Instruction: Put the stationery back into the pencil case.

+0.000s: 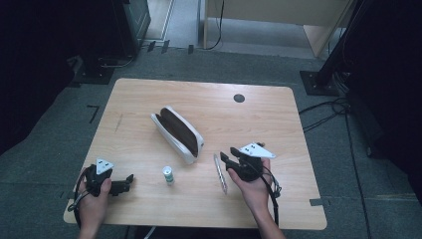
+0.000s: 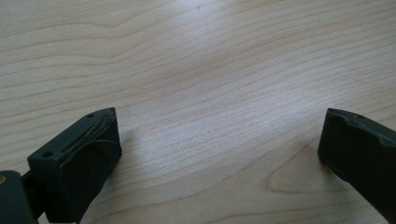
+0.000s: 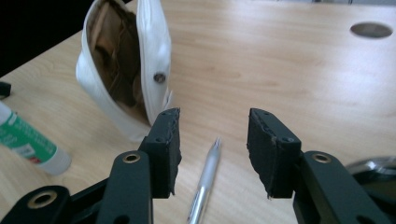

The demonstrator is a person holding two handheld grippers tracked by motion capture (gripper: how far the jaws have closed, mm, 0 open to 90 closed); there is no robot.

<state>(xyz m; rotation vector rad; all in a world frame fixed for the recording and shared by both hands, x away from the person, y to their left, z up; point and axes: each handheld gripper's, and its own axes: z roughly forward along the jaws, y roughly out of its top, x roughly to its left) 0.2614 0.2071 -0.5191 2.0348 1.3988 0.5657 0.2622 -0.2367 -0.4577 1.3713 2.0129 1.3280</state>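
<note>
Near the table's front edge, right of centre, the slim silver metal pen (image 3: 205, 179) lies flat between the open right tongs (image 3: 212, 140), likely light, stiff and slippery, best pinched mid-barrel, while the left tongs (image 2: 219, 140) stand open, empty.

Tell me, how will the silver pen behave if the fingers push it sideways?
The pen looks round and slim, so it would probably roll across the smooth table. It seems light and stiff; its smooth metal body may slip.
</note>
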